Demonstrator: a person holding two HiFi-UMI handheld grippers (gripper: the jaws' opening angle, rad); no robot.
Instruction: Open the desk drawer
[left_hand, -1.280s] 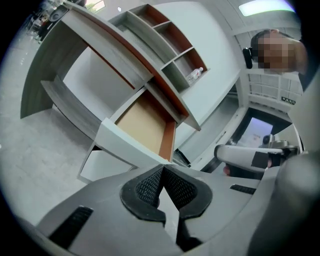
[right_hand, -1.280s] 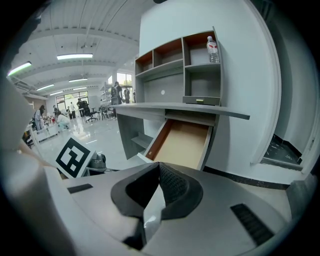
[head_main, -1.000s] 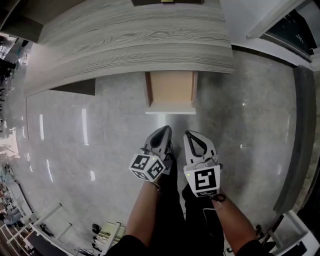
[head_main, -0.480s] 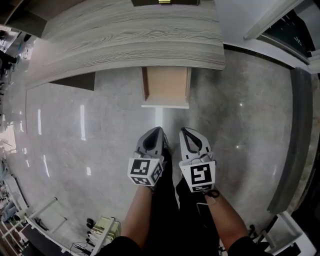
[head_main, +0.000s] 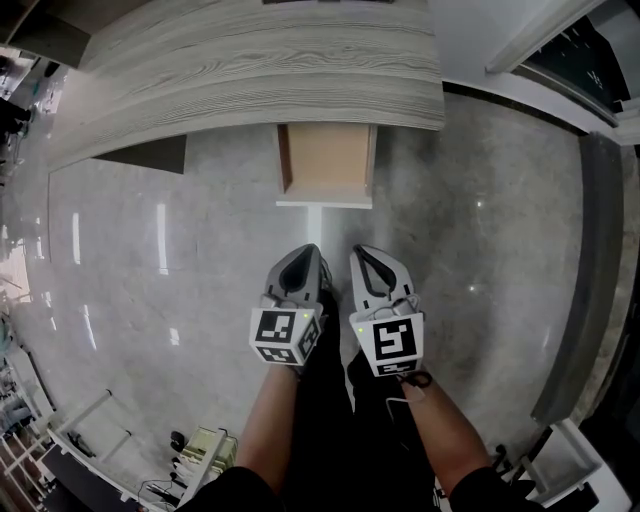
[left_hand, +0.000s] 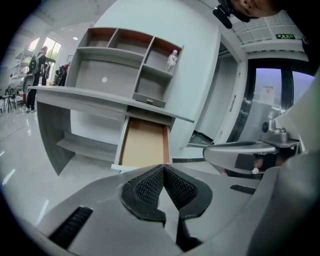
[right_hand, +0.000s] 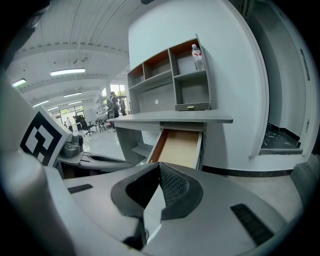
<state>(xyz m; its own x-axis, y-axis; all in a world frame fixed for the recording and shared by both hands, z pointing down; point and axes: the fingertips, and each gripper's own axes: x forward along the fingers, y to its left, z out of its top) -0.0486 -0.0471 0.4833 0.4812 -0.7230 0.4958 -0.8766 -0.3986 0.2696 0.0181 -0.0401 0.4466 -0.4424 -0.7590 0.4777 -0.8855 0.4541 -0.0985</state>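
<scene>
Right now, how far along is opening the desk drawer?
Done: the drawer stands pulled well out from under the desk, its bare bottom showing. In hand: nothing; the left tongs and right tongs are both shut and empty, held short of the drawer front without touching it. Left: apparently nothing.

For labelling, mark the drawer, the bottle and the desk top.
drawer (head_main: 325, 158), head view, its bare wooden floor.
bottle (right_hand: 198, 60), right gripper view, its body.
desk top (head_main: 250, 70), head view, middle of its grey board.
</scene>
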